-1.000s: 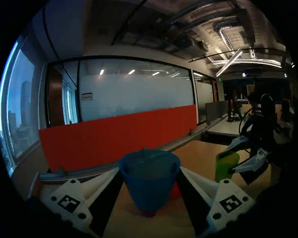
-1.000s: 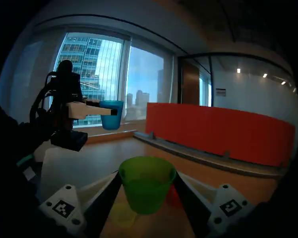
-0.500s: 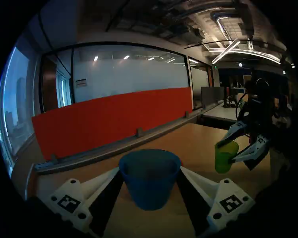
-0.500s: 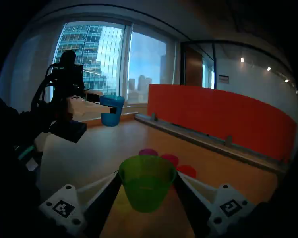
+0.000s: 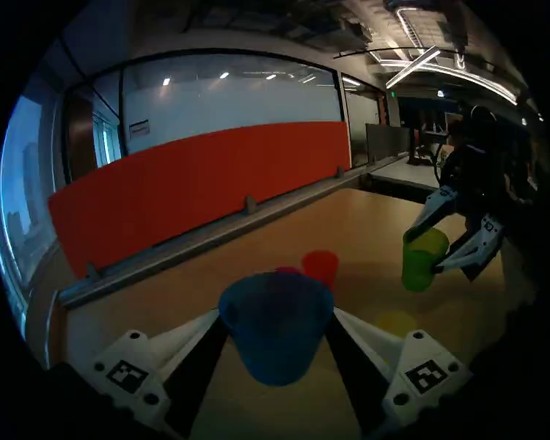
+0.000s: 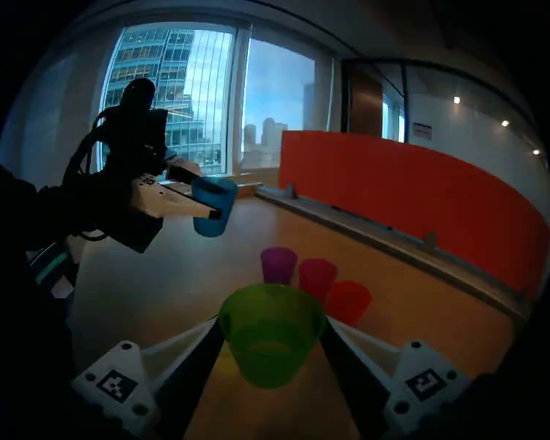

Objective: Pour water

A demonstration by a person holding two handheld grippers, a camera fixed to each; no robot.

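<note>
Plainly, the green cup (image 6: 271,341) stands upright between the fingers of the right gripper (image 6: 271,326), which are closed partway and press its sides just below the rim. A paler patch at its bottom may be water, though I cannot be sure. The blue cup (image 5: 276,337) is held the same way by the left gripper (image 5: 276,321), mouth up, its inside too dark to tell what it holds. Both cups hang above the table (image 6: 165,293), well apart. In the right gripper view the blue cup lies off to the left of the green one and farther away; in the left gripper view the green cup lies off to the right. So the pour turns on closing that sideways gap: one rim must come just above the other before either cup tips, and neither is tilted yet. Which cup is the source I cannot tell. Beyond the green cup, a purple cup (image 6: 279,264), a pink cup (image 6: 317,277) and a red cup (image 6: 347,301) stand close together on the table, near the likely path.
</note>
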